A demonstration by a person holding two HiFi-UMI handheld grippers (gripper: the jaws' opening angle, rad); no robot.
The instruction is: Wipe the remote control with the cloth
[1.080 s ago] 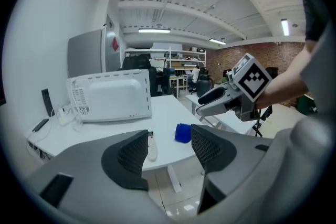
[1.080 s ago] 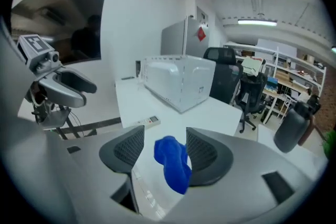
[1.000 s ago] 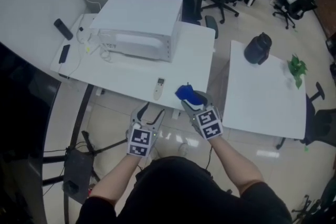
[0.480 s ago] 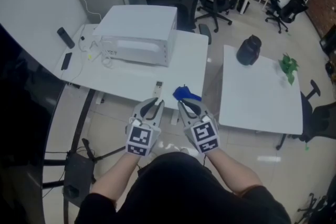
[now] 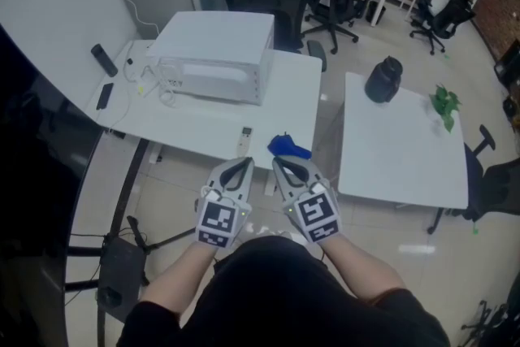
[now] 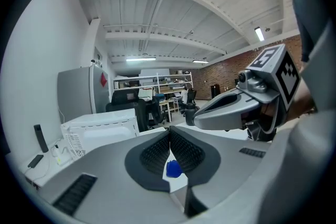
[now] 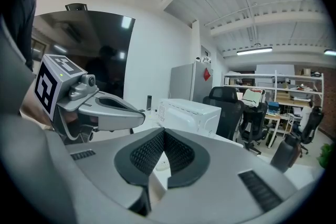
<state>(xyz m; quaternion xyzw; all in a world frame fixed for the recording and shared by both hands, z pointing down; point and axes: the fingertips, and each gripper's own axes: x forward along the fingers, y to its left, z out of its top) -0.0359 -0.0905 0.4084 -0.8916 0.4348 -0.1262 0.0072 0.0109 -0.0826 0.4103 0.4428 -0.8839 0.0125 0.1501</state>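
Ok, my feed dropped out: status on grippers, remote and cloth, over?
Left gripper, right gripper both shut, empty, short of the table. Remote control near front edge, blue cloth beside it, neither touched. Nothing in the way.

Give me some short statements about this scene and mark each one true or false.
1. The left gripper and the right gripper are both shut and empty. True.
2. The blue cloth lies on the remote control. False: it lies beside it, apart.
3. The white microwave shares a table with the remote control. True.
4. The green plant stands beside the blue cloth. False: it is on the other table.
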